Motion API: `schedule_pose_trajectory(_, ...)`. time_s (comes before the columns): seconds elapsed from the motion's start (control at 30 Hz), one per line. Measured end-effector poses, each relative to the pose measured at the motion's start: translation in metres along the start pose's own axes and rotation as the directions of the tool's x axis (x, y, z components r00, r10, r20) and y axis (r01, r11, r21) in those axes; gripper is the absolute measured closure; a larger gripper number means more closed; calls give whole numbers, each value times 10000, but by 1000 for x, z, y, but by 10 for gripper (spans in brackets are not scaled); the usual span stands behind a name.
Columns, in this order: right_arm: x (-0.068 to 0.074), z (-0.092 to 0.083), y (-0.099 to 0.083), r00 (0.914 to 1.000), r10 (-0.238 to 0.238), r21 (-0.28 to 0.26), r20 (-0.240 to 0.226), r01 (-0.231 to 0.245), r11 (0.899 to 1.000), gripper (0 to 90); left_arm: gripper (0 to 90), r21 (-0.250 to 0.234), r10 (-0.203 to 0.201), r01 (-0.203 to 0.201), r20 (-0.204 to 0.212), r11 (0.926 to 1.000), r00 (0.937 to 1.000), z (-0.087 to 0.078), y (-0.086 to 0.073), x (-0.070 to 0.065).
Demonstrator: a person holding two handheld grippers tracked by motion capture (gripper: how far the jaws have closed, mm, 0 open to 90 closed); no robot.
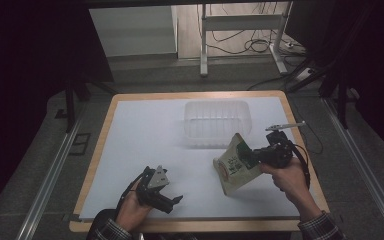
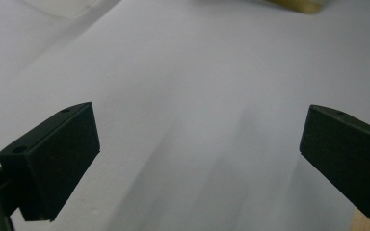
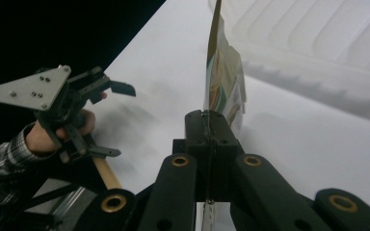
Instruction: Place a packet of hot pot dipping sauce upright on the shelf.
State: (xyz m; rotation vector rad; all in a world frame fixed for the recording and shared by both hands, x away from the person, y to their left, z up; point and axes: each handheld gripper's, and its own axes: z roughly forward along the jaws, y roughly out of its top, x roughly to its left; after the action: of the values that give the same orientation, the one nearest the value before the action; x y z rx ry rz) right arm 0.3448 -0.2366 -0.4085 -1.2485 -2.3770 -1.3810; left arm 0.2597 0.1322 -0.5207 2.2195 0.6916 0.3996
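Right hand-held gripper [image 1: 250,156] clamped on the edge of a flat printed pouch [image 1: 234,166], jaws pressed tight together with only the thin pouch between them (plain in the right gripper view, where the pouch [image 3: 223,86] rises edge-on straight above the closed jaws). Pouch tan with a green, white and red print, tilted, its lower corner near or just on the white surface [image 1: 145,135]; whether it touches, impossible to tell. Held right of centre, just in front of a clear plastic tub [image 1: 217,122], near it but apart. Tub open-topped, ribbed along its wall, standing at the far middle of the surface.

Left hand-held gripper [image 1: 176,200] low at the near left edge, gripped by the left hand [image 1: 132,207], jaws spread wide with nothing between them (in the left gripper view, just bare white sheet between two well-separated black pads [image 2: 53,163]). Grey three-cornered plate on top, facing up. Well apart from the pouch and the tub.

Plaid sleeve [image 1: 320,227] at the right wrist, right hand [image 1: 290,177] wrapped round the gripper body. Wooden rim [image 1: 100,145] framing the white sheet.
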Motion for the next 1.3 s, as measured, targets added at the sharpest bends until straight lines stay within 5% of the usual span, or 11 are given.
schedule_pose_trajectory(0.47, -10, -25, 14, 9980, 599, -1085, 193, -575, 9924, 890, 0, 9, -6, 6, -54, 10000, 10000, 0, 0, 0)
schedule_pose_trajectory(1.3, -22, -41, 45, 9932, 1084, -1892, 437, -983, 9770, 890, 0, 11, -19, 19, 2, 10000, 10000, 0, 1, 0)
